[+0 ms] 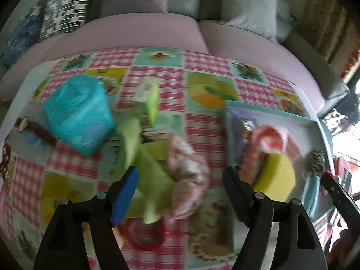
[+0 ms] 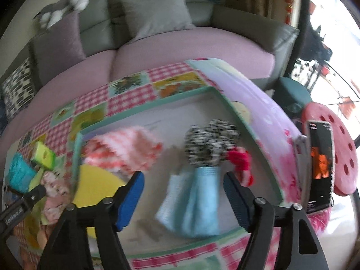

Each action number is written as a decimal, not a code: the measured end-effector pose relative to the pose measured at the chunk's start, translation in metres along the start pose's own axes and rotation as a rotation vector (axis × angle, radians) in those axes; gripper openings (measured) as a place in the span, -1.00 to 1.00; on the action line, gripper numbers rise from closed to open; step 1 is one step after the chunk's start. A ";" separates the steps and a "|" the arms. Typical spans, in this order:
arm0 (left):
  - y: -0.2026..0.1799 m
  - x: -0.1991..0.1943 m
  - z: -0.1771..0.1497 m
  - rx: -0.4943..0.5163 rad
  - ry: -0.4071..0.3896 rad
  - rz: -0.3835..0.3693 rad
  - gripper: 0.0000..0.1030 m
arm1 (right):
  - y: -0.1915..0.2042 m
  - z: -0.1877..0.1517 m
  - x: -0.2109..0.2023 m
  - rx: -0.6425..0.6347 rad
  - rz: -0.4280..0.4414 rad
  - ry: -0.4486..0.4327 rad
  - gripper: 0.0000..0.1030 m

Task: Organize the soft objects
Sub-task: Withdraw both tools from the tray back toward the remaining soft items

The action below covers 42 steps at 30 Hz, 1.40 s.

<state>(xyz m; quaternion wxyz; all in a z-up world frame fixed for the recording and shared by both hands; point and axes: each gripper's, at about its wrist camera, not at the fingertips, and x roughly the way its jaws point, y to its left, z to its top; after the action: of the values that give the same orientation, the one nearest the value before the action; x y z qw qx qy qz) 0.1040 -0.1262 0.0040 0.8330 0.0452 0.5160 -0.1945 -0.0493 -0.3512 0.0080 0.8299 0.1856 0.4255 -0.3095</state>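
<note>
In the left wrist view my left gripper (image 1: 180, 171) stands open above a crumpled green cloth (image 1: 146, 157) and a pink floral cloth (image 1: 189, 175) lying on the checked tablecloth; neither pad presses on them. A teal plastic bundle (image 1: 78, 114) lies to the left. In the right wrist view my right gripper (image 2: 182, 180) hangs open over the teal-rimmed tray (image 2: 157, 103). A light blue cloth (image 2: 195, 202) lies on the tray floor between the fingers, untouched. The tray also holds a pink striped fluffy piece (image 2: 126, 150), a yellow sponge (image 2: 94, 186), a black-and-white scrunchie (image 2: 209, 146) and a red fabric piece (image 2: 240, 159).
A green-and-yellow sponge pack (image 1: 149, 96), a brown watch (image 1: 33, 128) and a red ring (image 1: 144, 234) lie on the table. The tray's purple lid (image 2: 258, 112) leans at its right side, with a phone (image 2: 319, 164) and a pink stool (image 2: 337, 148) beyond. A sofa with cushions stands behind.
</note>
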 end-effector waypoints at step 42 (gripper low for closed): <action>0.101 -0.056 -0.028 -0.097 -0.188 0.080 0.75 | 0.131 -0.040 -0.040 -0.226 0.324 -0.097 1.00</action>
<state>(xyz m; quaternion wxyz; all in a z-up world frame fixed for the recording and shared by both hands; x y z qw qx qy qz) 0.0962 -0.0101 0.0273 0.8860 0.0068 0.4422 -0.1393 -0.0030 -0.2173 0.0233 0.9039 0.1425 0.3815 -0.1307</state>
